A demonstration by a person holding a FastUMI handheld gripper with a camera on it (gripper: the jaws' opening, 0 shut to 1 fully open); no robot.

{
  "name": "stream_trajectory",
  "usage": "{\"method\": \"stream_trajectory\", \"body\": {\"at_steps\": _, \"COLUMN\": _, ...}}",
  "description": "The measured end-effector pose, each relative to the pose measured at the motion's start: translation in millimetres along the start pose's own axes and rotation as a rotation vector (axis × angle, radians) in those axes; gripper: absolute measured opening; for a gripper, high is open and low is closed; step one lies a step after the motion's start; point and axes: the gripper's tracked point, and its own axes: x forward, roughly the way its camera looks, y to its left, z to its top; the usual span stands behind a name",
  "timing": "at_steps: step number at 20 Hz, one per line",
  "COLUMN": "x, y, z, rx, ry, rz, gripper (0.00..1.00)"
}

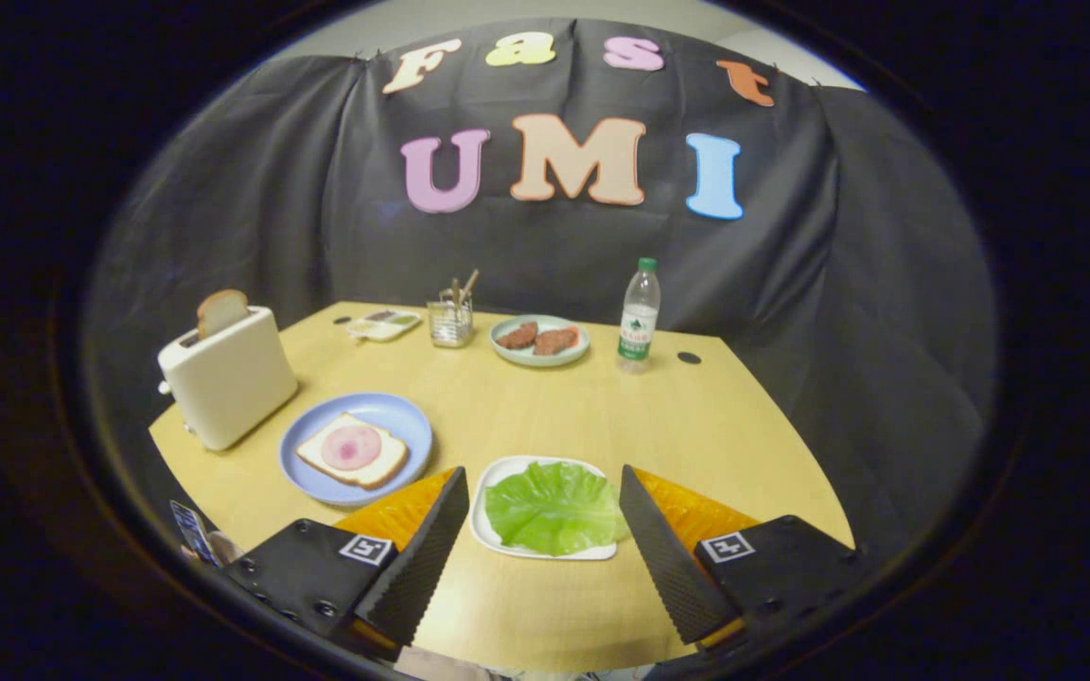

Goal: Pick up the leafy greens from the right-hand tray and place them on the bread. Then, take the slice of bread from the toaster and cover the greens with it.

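Note:
A green lettuce leaf lies flat on a small white tray, seen in the gap between my two fingers. My gripper is open and hovers above the tray, holding nothing. To the left, a blue plate carries a bread slice topped with a pink round of ham. Further left stands a white toaster with a second bread slice poking out of its slot.
At the back of the wooden table are a green plate with two meat pieces, a glass holding sticks, a small flat tray and a water bottle. A dark round hole lies right of the bottle.

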Motion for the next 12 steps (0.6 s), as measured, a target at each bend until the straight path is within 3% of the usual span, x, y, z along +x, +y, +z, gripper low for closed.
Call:
{"method": "stream_trajectory", "body": {"at_steps": 8, "x": 72, "y": -46, "z": -50, "rx": 0.131, "ry": 0.229, "rz": -0.061, "gripper": 1.0}}
{"method": "stream_trajectory", "body": {"at_steps": 12, "x": 94, "y": -49, "z": -68, "rx": 0.238, "ry": 0.291, "rz": -0.03, "gripper": 0.98}}
